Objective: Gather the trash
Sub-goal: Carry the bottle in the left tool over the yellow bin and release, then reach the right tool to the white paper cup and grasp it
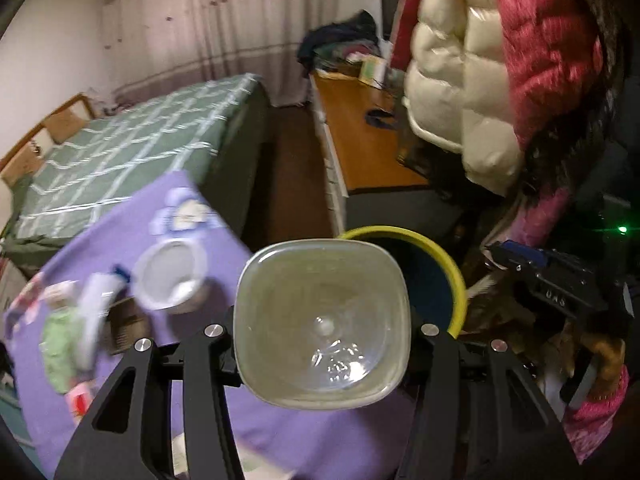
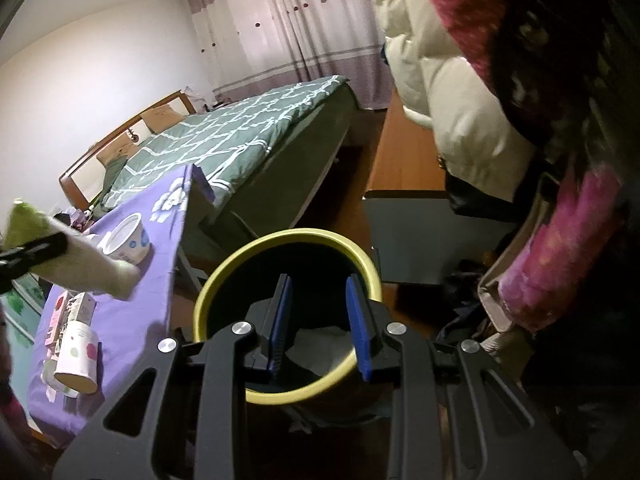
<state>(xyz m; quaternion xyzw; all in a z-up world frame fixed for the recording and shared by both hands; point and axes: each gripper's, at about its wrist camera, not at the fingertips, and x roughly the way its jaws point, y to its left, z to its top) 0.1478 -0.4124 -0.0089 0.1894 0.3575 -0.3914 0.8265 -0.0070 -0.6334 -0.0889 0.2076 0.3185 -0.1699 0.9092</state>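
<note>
Gripping a clear plastic bottle bottom-first toward the lens, left gripper is clamped on it, at the table's right edge beside the yellow-rimmed trash bin. Right gripper hangs over the bin, blue pads apart, nothing between them; white paper lies inside. On the purple tablecloth: white cup near the far corner, tipped paper cup and small box at the near edge. Green bed behind; hanging coats crowd the right side.
</note>
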